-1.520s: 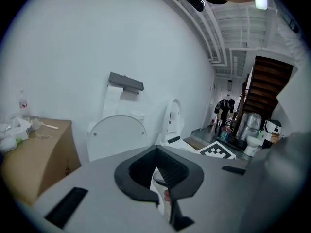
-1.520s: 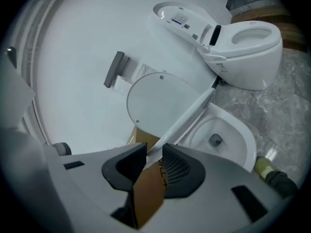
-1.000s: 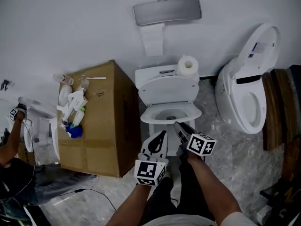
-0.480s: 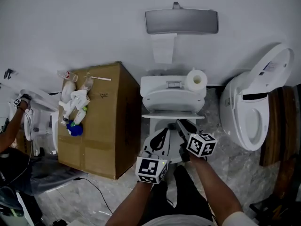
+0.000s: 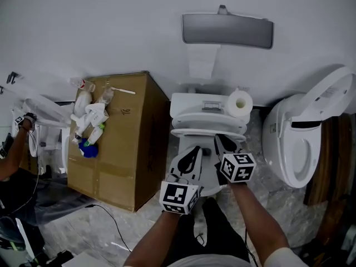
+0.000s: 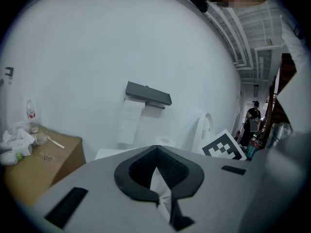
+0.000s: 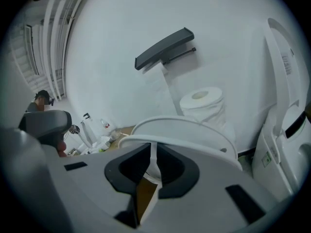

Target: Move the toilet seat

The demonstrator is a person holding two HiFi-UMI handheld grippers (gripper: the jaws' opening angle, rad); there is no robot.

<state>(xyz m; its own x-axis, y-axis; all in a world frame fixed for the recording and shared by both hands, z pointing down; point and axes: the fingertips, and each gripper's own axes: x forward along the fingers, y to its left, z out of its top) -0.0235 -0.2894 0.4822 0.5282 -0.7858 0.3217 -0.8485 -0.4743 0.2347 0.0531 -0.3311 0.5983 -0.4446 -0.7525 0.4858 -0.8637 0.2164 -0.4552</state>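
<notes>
The white toilet (image 5: 207,174) stands in the middle, its lid (image 5: 207,117) leaning back at the tank. The toilet seat (image 5: 194,133) lies just under the lid; its front rim (image 7: 141,141) runs across the right gripper view. My right gripper (image 5: 221,141) is at that rim, jaws closing, and the thin white edge sits between them (image 7: 151,161). My left gripper (image 5: 192,152) hovers beside it over the bowl's left side, jaws together with nothing in them (image 6: 156,178).
A toilet roll (image 5: 239,103) sits on the tank under a grey paper dispenser (image 5: 228,29). A cardboard box (image 5: 122,138) topped with bottles stands at the left. A second toilet (image 5: 303,141) with its lid up is at the right. A person (image 5: 16,149) is at far left.
My right gripper has gone forward to the seat's front rim and its jaws have narrowed around it. The head view has shifted forward. The left gripper has stayed beside it.
</notes>
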